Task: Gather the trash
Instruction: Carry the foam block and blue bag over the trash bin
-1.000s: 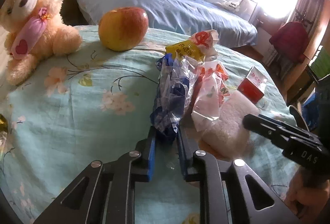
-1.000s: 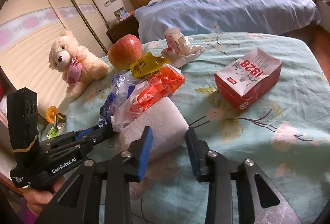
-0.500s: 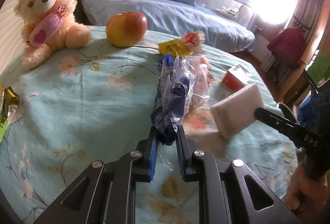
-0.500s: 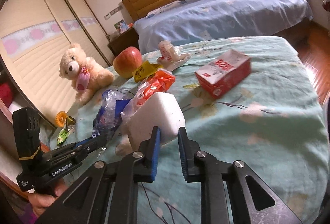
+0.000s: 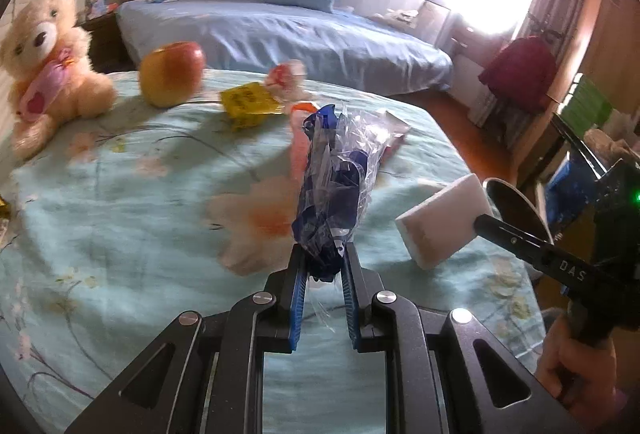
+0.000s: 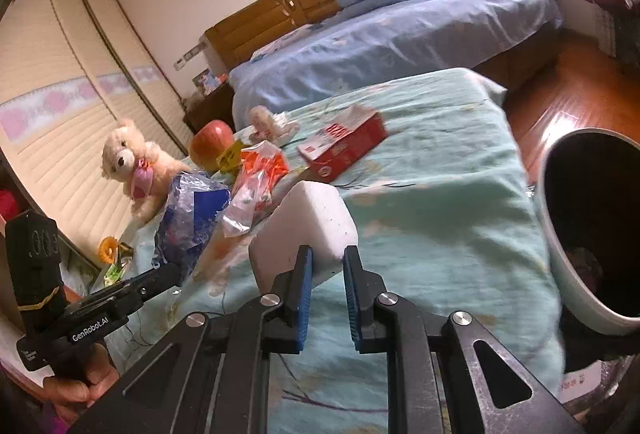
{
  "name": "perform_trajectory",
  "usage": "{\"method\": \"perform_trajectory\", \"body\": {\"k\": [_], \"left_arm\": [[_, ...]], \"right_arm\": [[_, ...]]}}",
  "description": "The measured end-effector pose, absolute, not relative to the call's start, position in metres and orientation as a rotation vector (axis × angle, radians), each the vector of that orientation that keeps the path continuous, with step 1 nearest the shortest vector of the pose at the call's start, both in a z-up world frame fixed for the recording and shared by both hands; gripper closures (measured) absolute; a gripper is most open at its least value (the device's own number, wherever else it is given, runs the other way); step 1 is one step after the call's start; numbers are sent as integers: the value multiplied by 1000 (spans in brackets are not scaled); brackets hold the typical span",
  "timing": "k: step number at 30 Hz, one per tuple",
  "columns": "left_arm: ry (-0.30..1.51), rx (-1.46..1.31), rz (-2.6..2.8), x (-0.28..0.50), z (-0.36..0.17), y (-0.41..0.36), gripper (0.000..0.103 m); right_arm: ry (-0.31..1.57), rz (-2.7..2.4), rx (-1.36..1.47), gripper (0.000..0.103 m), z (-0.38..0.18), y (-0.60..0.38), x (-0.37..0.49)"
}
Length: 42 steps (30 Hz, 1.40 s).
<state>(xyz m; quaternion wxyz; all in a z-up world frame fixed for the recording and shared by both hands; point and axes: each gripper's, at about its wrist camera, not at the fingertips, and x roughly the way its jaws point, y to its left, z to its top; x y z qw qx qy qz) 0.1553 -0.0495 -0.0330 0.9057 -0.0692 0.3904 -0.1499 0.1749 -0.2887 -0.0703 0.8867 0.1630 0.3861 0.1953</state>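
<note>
Only your right view shows the bin (image 6: pixel 560 234) beside the bed (image 6: pixel 440 202). Your left tool (image 5: pixel 323 266) is nearly closed, pinching a blue plastic bag (image 5: pixel 336 186); your right tool (image 6: pixel 325 270), just narrowed, clamps a white foam block (image 6: pixel 308 218) above the bedspread.

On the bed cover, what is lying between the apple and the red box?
In the right wrist view, a yellow wrapper and an orange-and-clear plastic bag lie between the apple and the red box.
</note>
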Motion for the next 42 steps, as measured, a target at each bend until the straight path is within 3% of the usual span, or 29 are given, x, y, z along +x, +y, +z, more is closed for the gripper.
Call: {"method": "perform_trajectory", "body": {"k": [42], "left_arm": [[849,47,-560,203,-42,-241,87]], "right_arm": [[698,75,482,88,-61,-457,145]]}}
